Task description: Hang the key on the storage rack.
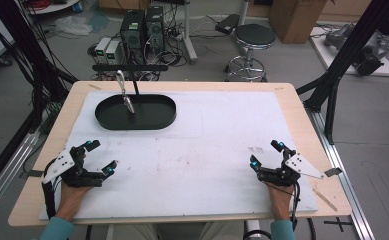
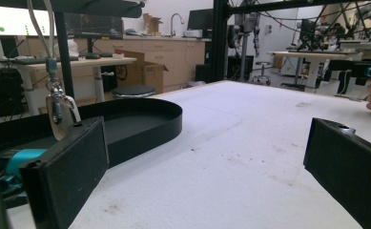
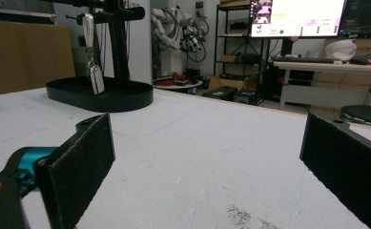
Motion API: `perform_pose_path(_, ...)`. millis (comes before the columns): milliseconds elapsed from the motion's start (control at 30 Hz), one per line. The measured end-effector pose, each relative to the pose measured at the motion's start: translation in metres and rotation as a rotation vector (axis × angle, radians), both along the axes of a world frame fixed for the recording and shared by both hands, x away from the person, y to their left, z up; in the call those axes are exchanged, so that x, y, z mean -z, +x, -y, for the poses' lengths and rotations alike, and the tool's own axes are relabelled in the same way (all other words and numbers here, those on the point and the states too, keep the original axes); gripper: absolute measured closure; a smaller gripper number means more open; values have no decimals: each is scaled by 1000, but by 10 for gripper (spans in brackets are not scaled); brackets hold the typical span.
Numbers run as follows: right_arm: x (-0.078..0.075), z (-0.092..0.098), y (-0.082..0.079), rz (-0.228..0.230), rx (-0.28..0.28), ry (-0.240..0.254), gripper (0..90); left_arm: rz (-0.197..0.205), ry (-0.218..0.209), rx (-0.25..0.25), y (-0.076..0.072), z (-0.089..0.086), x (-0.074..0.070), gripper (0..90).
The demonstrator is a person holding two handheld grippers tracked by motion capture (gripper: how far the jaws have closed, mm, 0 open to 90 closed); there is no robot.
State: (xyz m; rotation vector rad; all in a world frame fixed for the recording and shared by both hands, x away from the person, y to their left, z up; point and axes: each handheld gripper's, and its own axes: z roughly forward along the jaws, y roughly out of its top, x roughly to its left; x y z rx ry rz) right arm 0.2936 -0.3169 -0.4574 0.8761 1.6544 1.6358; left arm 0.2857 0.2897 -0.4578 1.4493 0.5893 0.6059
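Observation:
A black oval tray (image 1: 152,117) with an upright black stand (image 1: 132,70) sits at the back left of the table. From the stand's crossbar hangs a silver key fob (image 1: 128,102) on a carabiner, dangling over the tray; the fob (image 2: 61,112) (image 3: 96,76) appears in both gripper views. My left gripper (image 1: 102,157) rests at the front left of the white mat, open and empty, jaws wide apart. My right gripper (image 1: 267,155) rests at the front right, also open with nothing between its jaws. The tray (image 2: 140,129) lies just ahead of the left gripper's jaws.
A white mat (image 1: 207,145) covers most of the wooden table (image 1: 302,115). A stool (image 1: 252,37), computers and cables stand on the floor beyond the far edge. Black frame posts (image 1: 342,65) rise at both sides.

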Motion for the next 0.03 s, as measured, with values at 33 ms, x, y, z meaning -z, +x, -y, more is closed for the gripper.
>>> perform_pose_path(33,0,0,0,0,0,2,39,2,-1,0,0,0,0,17)
